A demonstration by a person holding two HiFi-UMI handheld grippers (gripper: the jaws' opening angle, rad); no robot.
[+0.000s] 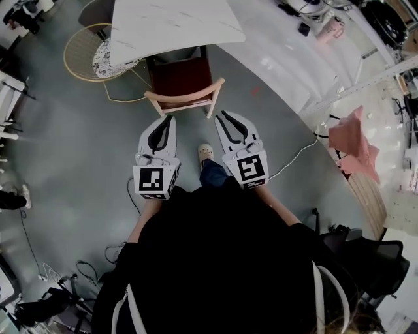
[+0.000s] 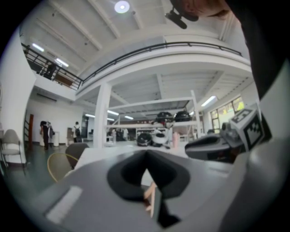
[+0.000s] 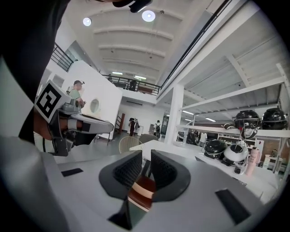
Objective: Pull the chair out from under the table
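Wood-backed chair (image 1: 179,75) is sitting seat-front under the table (image 1: 171,26); we're holding left gripper (image 1: 168,122) and right gripper (image 1: 223,121) shut, empty (just short of its rail). Grabbing it means opening up.

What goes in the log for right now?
chair: seat partly under table | left gripper: jaws shut, empty, short of backrest | right gripper: jaws shut, empty, short of backrest

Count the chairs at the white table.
3: red-seated chair tucked under the near edge, wire chair at the left corner, dark chair beyond it; others may be hidden.
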